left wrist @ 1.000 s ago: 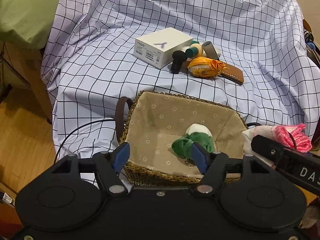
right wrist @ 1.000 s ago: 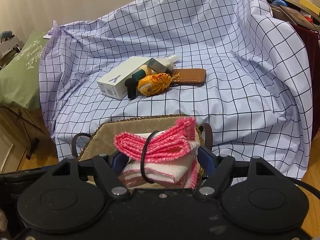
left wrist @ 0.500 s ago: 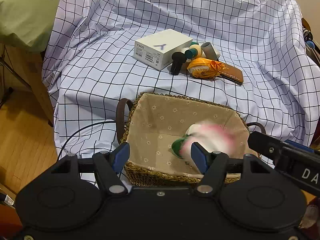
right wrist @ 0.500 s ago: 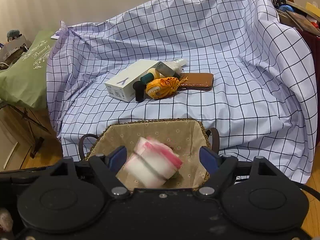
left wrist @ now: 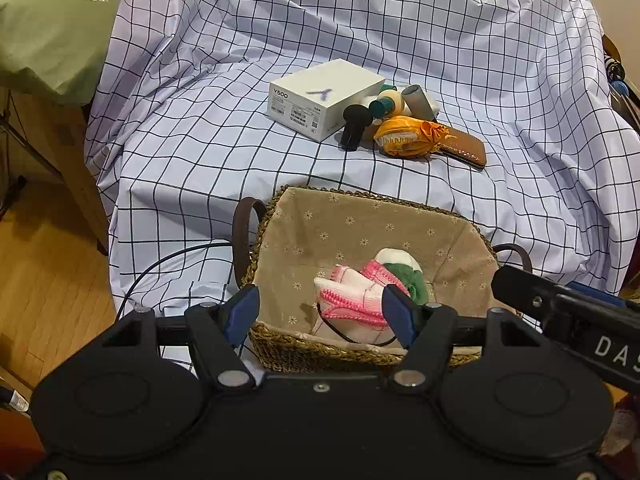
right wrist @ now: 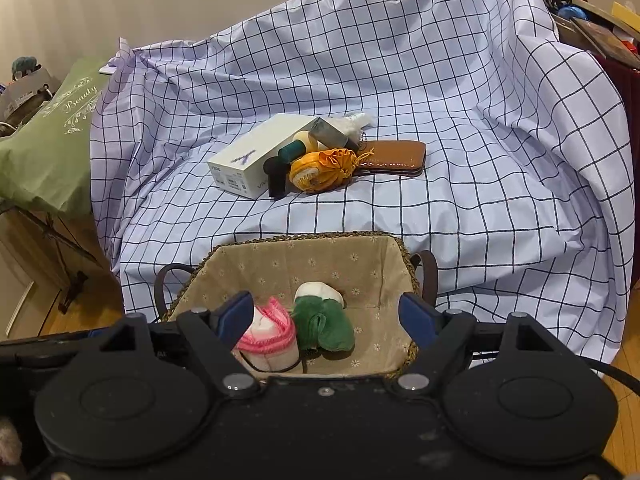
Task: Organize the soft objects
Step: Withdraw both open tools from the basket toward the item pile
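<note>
While both grippers hang above the near rim of the basket, the pink-and-white cloth bundle lies on the basket's lined floor, free of either tool. The right gripper has its jaws spread apart with nothing pressed between them; they have just been opening, and the bundle now sits below and just ahead of its left fingertip, with a black band looped around it. Touching the bundle's right side is a green-and-white soft item, which lies under the middle of the right gripper's gap.

From the left gripper, also released and holding nothing, the same bundle shows beneath its right fingertip, with the green item just beyond it. The basket stands on a checked sheet.

Farther ahead of both tools, well apart from the basket, a cluster rests on the sheet: a white box, a black bottle lying against it, an orange pouch and a brown case touching the pouch. A green cushion lies off to the far left.
</note>
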